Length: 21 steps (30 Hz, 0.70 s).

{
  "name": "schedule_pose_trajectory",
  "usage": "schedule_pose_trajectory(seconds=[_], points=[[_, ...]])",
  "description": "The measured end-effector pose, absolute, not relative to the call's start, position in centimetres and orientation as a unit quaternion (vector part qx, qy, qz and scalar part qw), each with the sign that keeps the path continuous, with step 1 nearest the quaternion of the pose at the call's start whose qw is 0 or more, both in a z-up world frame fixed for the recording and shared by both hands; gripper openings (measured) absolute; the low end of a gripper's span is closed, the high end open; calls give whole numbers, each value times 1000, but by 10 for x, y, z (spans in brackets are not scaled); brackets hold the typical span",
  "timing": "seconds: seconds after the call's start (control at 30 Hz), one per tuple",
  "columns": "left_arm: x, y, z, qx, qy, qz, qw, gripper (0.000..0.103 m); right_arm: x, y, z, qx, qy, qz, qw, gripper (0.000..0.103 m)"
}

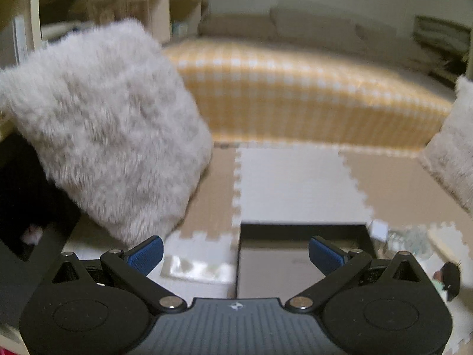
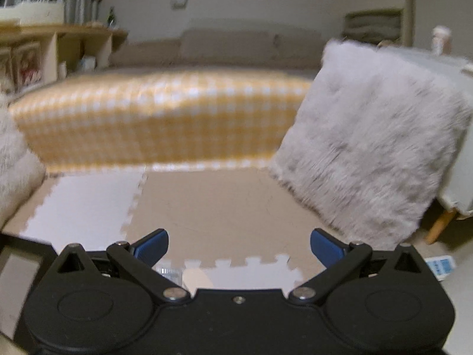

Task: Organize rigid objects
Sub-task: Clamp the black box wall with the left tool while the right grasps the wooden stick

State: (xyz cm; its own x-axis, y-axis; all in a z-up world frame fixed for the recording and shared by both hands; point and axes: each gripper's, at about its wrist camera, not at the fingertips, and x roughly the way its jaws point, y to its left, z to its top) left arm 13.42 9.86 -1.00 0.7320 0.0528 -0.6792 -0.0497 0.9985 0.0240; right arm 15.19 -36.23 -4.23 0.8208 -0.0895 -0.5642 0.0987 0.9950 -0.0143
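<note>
Left wrist view: both the left claw [image 1: 235,251] and right claw [image 2: 239,246] are held wide, empty; the blurred box [image 1: 301,261] and small clutter [image 1: 409,241] on the floor risk being knocked.

Place: home living room, floor level.
Floor: interlocking foam mats [image 2: 230,204], beige and white.
Bedding: low mattress [image 1: 295,94] in yellow-and-white check.
Seating: beige sofa [image 2: 236,47] against the back wall.
Cushions: fluffy grey pillow [image 1: 103,136] at left, another pillow [image 2: 372,145] at right.
Storage: wooden shelf [image 2: 59,41] with books and boxes.
Wall: pale, with a blurred hanging item.
</note>
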Motion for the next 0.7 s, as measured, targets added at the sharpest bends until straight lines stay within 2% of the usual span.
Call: schedule_pose_trajectory(seconds=[0.07, 0.13, 0.23, 0.27, 0.33, 0.47, 0.53, 0.7], points=[[140, 100, -20, 8, 386, 28, 922, 103, 164, -365, -56, 4, 330, -41, 943, 95], [145, 102, -28, 9, 404, 30, 914, 99, 175, -364, -69, -6, 361, -28, 932, 75], [153, 107, -43, -13, 437, 14, 899, 73, 188, -361, -86, -20, 391, -3, 920, 62], [155, 109, -47, -21, 448, 11, 894, 69, 190, -359, -91, -27, 398, 5, 917, 61], [159, 113, -57, -31, 467, 9, 884, 54, 195, -355, -99, -40, 412, 21, 910, 59], [165, 118, -69, -44, 492, 6, 870, 36, 206, -350, -113, -50, 437, 56, 896, 58], [166, 119, -73, -44, 501, 3, 865, 27, 212, -346, -121, -62, 451, 69, 888, 52], [168, 117, -81, -40, 519, -10, 854, 25, 221, -340, -141, -97, 482, 75, 867, 45]])
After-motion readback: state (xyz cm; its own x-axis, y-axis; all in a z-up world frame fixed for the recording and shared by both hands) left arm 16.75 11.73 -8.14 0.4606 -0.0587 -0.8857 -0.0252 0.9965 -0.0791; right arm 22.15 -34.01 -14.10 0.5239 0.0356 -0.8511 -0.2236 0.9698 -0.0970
